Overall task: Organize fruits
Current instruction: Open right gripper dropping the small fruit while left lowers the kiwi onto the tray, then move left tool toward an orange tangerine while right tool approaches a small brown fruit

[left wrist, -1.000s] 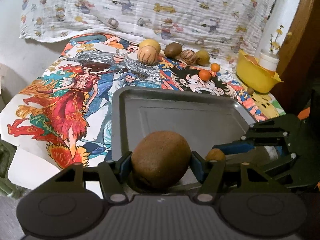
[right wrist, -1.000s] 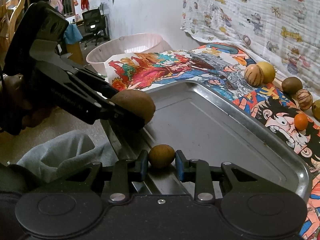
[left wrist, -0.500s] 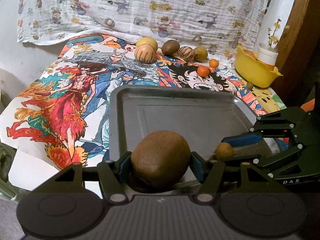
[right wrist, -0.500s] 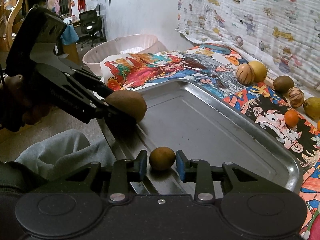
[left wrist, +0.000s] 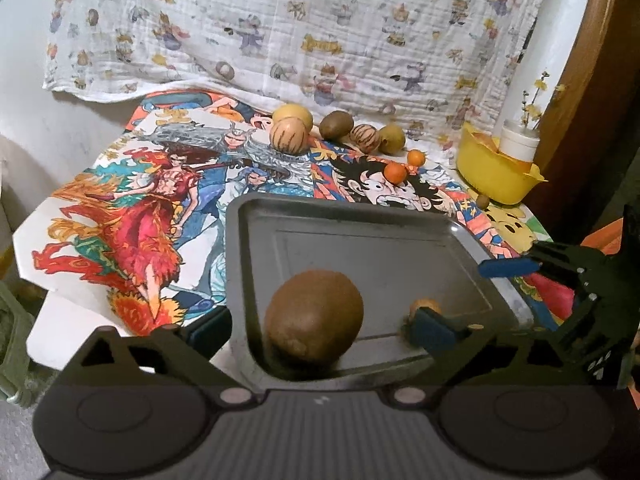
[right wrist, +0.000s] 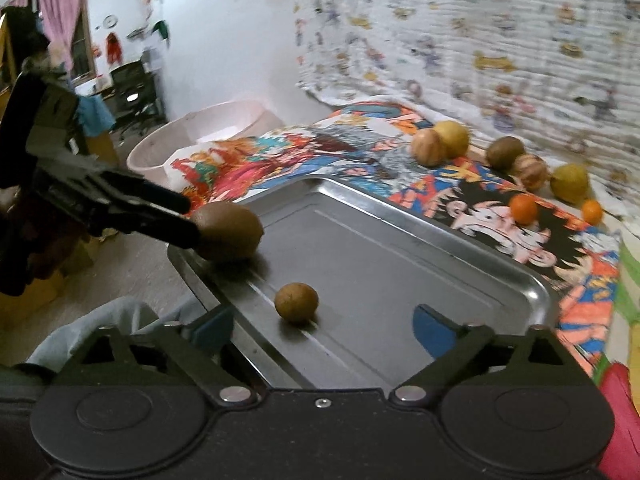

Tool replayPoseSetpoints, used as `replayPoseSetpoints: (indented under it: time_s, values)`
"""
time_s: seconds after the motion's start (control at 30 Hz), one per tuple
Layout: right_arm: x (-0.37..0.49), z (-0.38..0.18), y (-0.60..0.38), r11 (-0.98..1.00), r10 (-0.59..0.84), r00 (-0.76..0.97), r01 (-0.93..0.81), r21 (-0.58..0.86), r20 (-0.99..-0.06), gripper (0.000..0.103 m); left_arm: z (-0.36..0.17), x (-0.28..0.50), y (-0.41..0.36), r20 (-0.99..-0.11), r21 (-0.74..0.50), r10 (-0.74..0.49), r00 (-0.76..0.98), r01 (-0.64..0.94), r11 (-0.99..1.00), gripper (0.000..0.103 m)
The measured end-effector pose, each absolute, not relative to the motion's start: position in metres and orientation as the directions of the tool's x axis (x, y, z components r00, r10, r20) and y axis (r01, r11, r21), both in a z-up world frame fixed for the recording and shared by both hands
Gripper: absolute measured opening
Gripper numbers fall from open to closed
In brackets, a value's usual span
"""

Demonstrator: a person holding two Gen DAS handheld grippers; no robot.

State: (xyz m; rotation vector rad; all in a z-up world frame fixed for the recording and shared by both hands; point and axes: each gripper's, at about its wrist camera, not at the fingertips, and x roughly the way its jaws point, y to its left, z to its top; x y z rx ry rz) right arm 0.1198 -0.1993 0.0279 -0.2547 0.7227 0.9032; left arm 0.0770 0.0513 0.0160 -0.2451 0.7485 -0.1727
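Both tools' jaws are opening: left tool (left wrist: pixel 324 326) around the brown kiwi (left wrist: pixel 314 318), right tool (right wrist: pixel 324 322) around the small tan round fruit (right wrist: pixel 296 302), both resting inside the steel tray (right wrist: pixel 536 280)

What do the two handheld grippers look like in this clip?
Both match: the left gripper and right gripper have matte black bodies with round caps, silver pivot screws, angular black linkage arms and blue finger pads. No cables or sleeves show.

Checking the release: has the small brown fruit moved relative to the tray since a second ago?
Cannot tell for certain: the small brown fruit lies near the metal tray's front edge as before; the right gripper's jaws are opening around it.
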Motion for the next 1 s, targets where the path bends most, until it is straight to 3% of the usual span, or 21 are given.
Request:
replayPoseSetpoints:
  time_s: [0.53, 1.0]
  values:
    - [0.118, 0.027, -0.240, 0.812, 0.405, 0.585, -0.583, -0.018, -0.703, 0.102, 0.037, 0.074, 0.023, -0.706, -0.133, -0.187, 0.683, 0.132, 0.982, 0.102]
    - [0.148, 0.022, -0.288, 0.904, 0.308, 0.653, -0.427, -0.001, -0.692, 0.102, 0.052, 0.130, -0.026, -0.786, -0.159, -0.229, 0.574, 0.170, 0.973, 0.102]
